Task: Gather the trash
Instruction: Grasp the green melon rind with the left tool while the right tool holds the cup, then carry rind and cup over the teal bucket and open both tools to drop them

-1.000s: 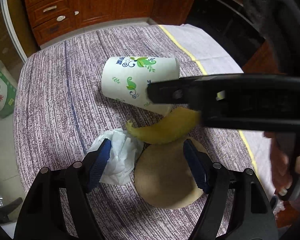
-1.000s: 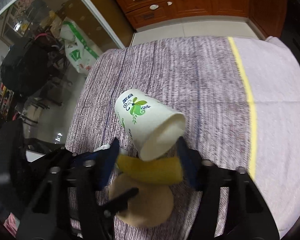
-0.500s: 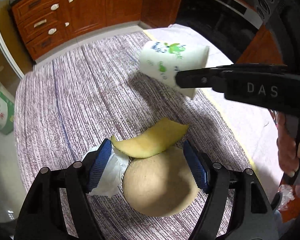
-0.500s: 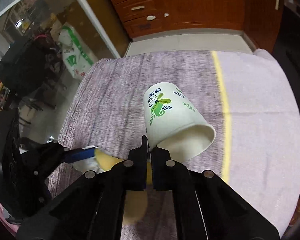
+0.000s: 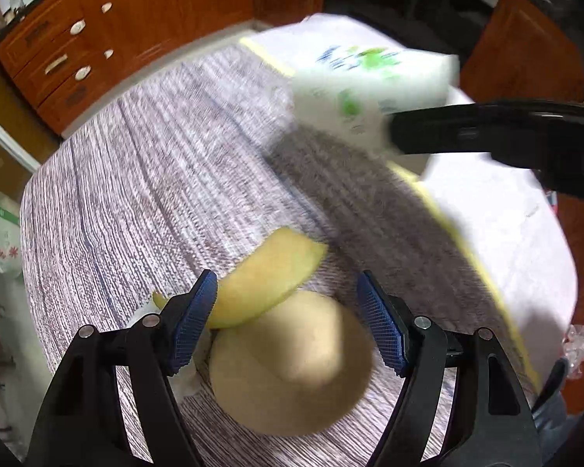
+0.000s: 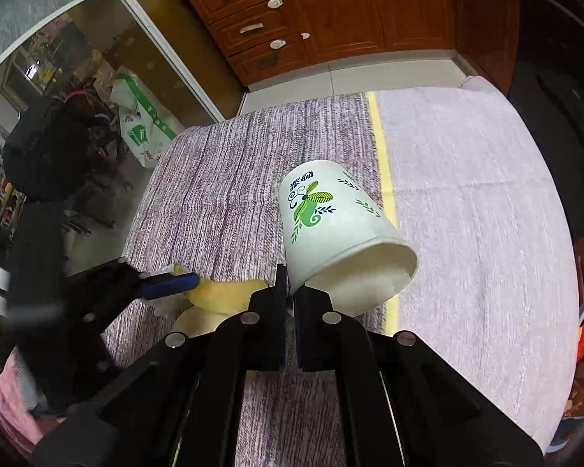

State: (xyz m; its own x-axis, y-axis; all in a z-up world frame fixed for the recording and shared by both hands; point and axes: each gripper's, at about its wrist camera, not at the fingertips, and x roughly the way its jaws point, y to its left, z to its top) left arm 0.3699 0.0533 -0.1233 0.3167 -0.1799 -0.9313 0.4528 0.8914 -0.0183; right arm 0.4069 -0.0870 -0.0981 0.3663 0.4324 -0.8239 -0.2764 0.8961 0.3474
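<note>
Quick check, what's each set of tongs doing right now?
Left tongs: open, holding nothing, poised over the melon rind and the round tan piece.
Right tongs: shut on the paper cup, pinching its rim.

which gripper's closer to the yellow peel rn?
Left. The left gripper hangs open right over the yellow peel, one pad beside it. The right gripper is off to the side, shut on the paper cup rim.

right gripper clamped, left gripper seemingly spread
</note>
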